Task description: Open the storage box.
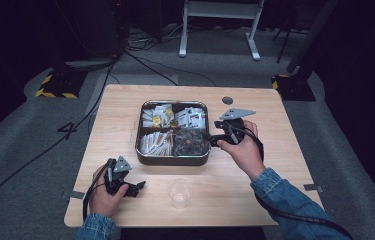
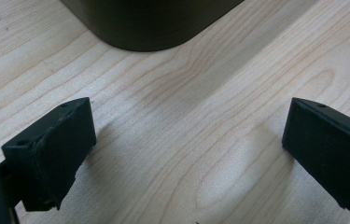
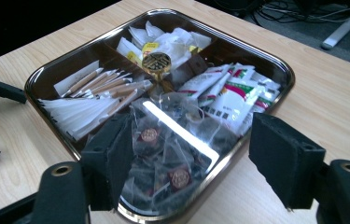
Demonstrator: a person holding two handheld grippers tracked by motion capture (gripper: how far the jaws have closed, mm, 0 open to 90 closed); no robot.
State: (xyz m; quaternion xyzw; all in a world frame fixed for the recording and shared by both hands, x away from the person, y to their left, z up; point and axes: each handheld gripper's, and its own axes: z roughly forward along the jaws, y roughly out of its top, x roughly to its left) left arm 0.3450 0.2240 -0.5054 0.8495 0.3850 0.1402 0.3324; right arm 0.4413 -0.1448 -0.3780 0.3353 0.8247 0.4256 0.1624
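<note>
the left tongs [image 1: 136, 188] are seen at the lower left of the high view, held low over the wooden surface [image 1: 115, 115] by the left hand [image 1: 104, 196]. in the left gripper view the jaws are spread wide, nothing is between them, and bare wood grain is seen under them; a dark rounded corner of the tray [image 2: 149, 23] is seen at the top centre of that frame.

a clear plastic cup [image 1: 180, 192] is seen upright at the lower centre of the high view, near the front edge of the surface, between the two forearms and apart from both tongs.

the metal tray is placed at the centre of the high view, divided into four compartments. white packets [image 3: 163, 39] are seen in one far compartment, red-and-white sachets [image 3: 228, 95] in the other, paper sticks [image 3: 100, 86] in the near left of the high view, and clear tea bags [image 3: 172, 154] in the near right.

the right tongs [image 1: 209, 140] are held by the right hand [image 1: 245, 147] at the tray's right rim, right of centre in the high view. in the right gripper view the jaws are spread and empty, poised just over the clear tea bags; contact with them cannot be told.
</note>
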